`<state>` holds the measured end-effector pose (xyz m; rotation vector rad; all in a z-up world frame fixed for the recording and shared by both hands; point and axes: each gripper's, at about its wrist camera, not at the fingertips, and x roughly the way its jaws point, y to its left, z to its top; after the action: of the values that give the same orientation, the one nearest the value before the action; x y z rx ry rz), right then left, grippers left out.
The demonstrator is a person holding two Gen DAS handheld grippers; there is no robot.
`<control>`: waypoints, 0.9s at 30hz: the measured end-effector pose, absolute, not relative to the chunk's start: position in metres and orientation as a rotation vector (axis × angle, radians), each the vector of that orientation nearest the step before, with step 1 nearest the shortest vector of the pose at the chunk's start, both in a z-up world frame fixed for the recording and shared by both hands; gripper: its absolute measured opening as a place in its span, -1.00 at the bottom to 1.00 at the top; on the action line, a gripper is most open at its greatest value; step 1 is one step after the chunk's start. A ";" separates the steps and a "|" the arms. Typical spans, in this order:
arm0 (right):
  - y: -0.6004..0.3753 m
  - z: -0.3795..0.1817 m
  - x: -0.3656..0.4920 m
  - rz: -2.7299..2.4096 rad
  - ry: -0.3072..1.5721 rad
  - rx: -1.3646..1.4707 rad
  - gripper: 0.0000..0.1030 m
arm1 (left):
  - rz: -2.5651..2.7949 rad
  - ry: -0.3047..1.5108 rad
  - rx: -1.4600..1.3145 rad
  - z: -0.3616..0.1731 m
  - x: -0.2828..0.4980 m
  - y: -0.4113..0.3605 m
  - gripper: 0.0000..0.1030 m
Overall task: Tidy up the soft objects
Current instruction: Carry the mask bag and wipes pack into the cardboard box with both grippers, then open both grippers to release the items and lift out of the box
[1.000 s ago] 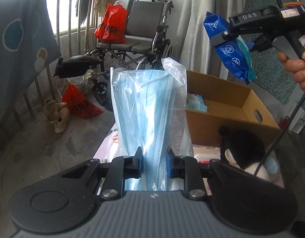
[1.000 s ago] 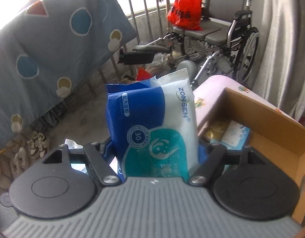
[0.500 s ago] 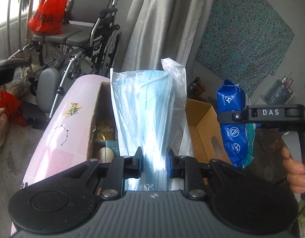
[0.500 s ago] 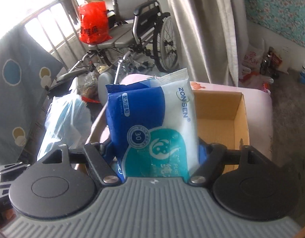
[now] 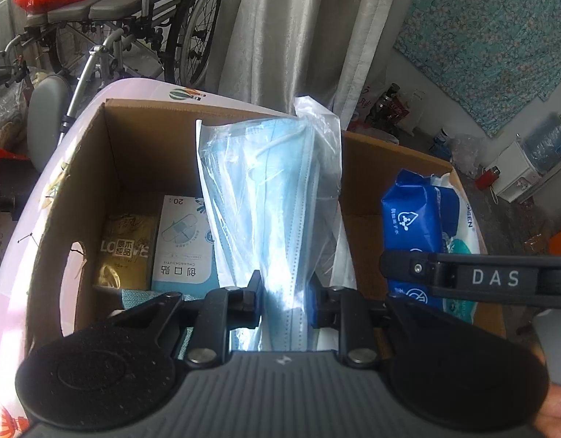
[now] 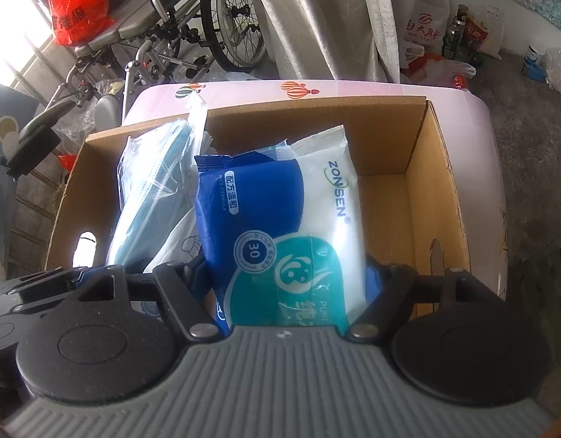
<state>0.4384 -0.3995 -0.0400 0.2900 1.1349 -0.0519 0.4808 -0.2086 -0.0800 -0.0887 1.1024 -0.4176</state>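
Observation:
My left gripper (image 5: 285, 301) is shut on a clear bag of blue face masks (image 5: 269, 197), held upright over the open cardboard box (image 5: 80, 168). My right gripper (image 6: 280, 284) is shut on a blue and white wet-wipes pack (image 6: 280, 219), which hangs over the same box (image 6: 437, 182). The left wrist view shows the wipes pack (image 5: 419, 226) at the right, with the right gripper's arm across it. From the right wrist, the mask bag (image 6: 153, 189) is at the left inside the box walls.
Inside the box lie a gold packet (image 5: 125, 252) and a white plaster box (image 5: 184, 241). The box stands on a pink table (image 6: 353, 89). A wheelchair (image 5: 142, 25), a grey curtain (image 5: 298, 36) and floor clutter (image 6: 444, 43) lie beyond.
Both grippers swung from facing the balcony toward the box and dropped lower, tilting down. The mask bag and the wipes pack now hang over the box opening, still gripped.

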 end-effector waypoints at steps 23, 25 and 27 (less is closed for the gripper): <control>-0.394 -0.083 0.472 -0.123 1.198 0.253 0.59 | -0.461 1.221 -0.071 -0.087 0.480 -0.198 0.17; -0.392 -0.071 0.468 -0.110 1.161 0.239 0.59 | -0.459 1.190 -0.096 -0.074 0.476 -0.186 0.21; -0.391 -0.058 0.465 -0.102 1.134 0.238 0.59 | -0.451 1.156 -0.126 -0.057 0.472 -0.174 0.22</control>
<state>0.4655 -0.3915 -0.0581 0.2376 1.1339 -0.1021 0.4724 -0.1738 -0.0565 -0.1261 1.1556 -0.4515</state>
